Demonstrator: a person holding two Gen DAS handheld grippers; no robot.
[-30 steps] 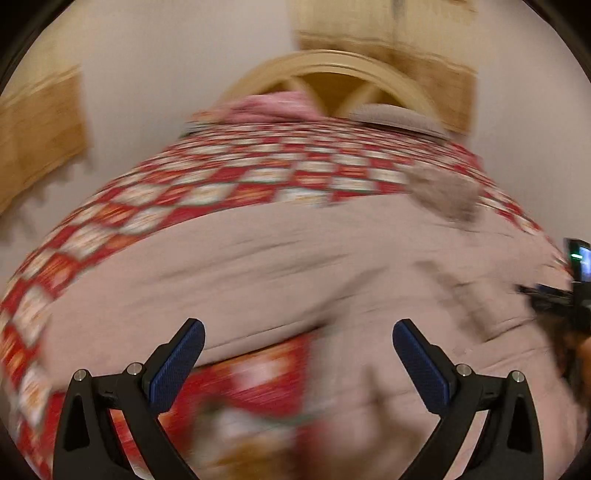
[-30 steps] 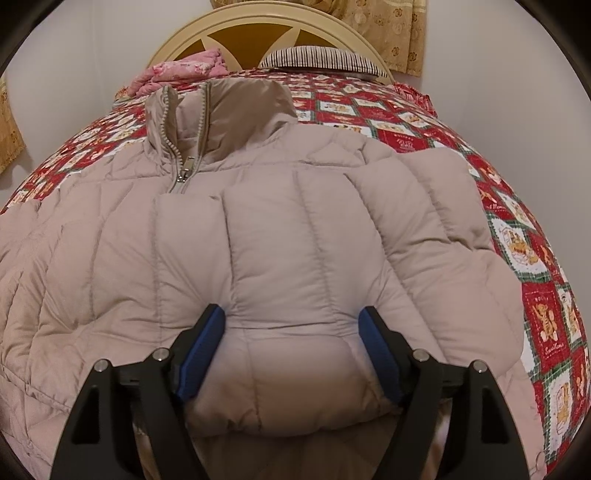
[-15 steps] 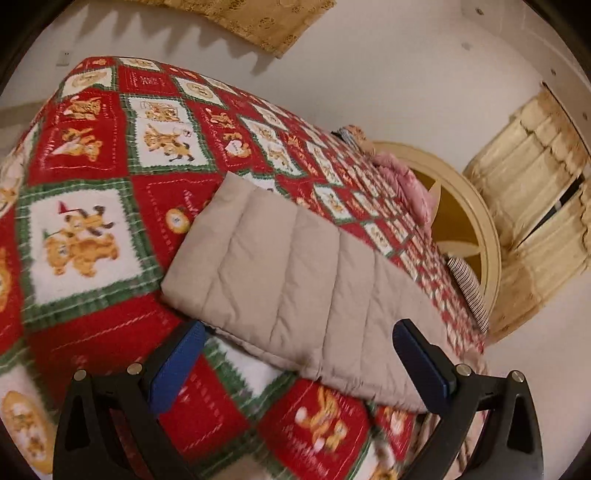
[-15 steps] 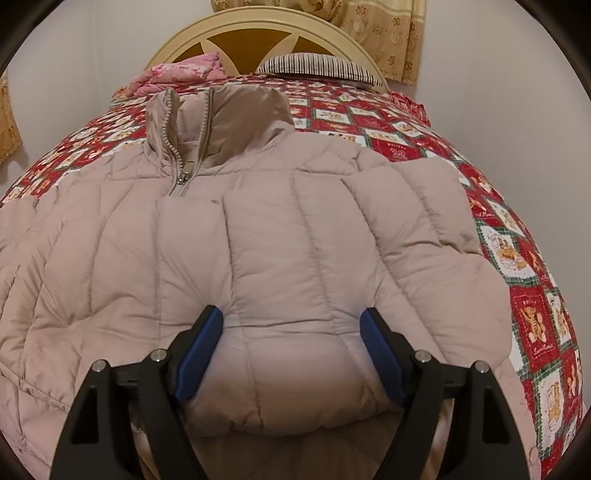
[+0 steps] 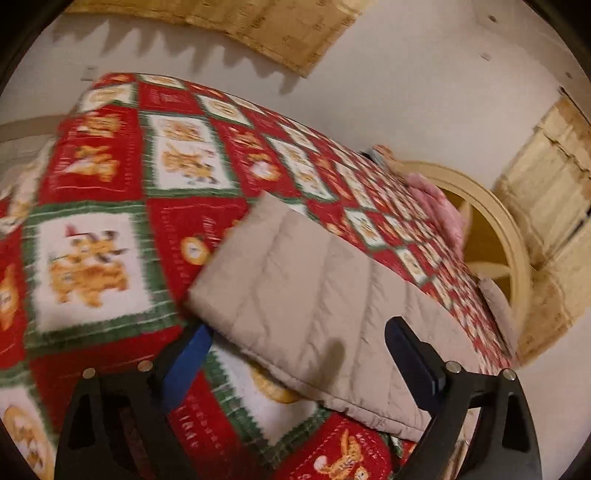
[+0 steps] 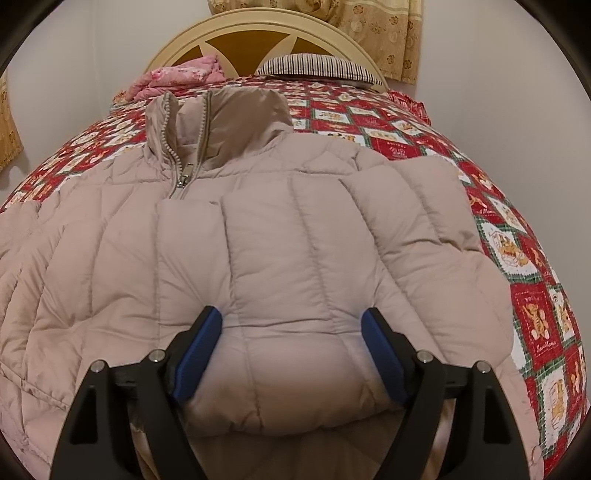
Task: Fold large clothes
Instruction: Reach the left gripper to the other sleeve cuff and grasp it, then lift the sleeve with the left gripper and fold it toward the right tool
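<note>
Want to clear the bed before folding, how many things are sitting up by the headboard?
2: a pink bundle left of centre and a striped pillow to its right, both against the headboard. The jacket may hide others.
</note>
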